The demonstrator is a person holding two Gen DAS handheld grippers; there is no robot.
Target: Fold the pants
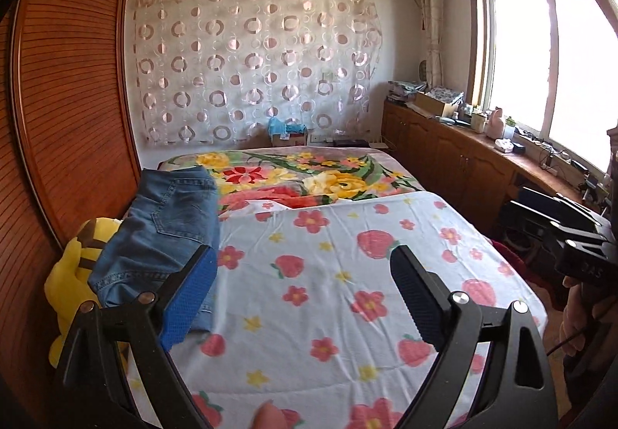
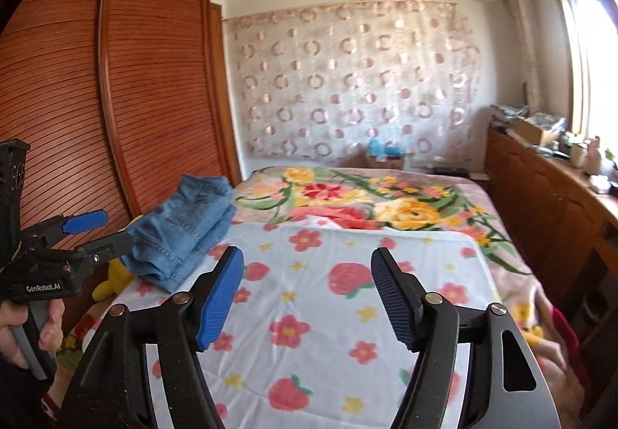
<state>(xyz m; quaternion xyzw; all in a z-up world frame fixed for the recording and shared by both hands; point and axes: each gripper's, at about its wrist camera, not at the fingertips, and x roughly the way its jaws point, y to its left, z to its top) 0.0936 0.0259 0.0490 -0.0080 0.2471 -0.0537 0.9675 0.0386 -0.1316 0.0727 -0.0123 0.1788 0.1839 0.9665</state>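
The blue denim pants (image 1: pixel 166 232) lie folded in a stack at the left edge of the bed, partly on a yellow plush toy (image 1: pixel 75 270). They also show in the right wrist view (image 2: pixel 185 228). My left gripper (image 1: pixel 305 274) is open and empty, held above the strawberry-print sheet (image 1: pixel 347 274), with its left finger close to the pants. My right gripper (image 2: pixel 307 278) is open and empty above the same sheet (image 2: pixel 328 313), to the right of the pants. The left gripper also shows from the side in the right wrist view (image 2: pixel 96 232), open.
A floral blanket (image 1: pixel 309 174) covers the far half of the bed. A wooden wardrobe (image 1: pixel 69 100) stands along the left. A low wooden cabinet (image 1: pixel 463 154) with clutter runs under the window on the right. A box (image 1: pixel 289 137) sits by the far wall.
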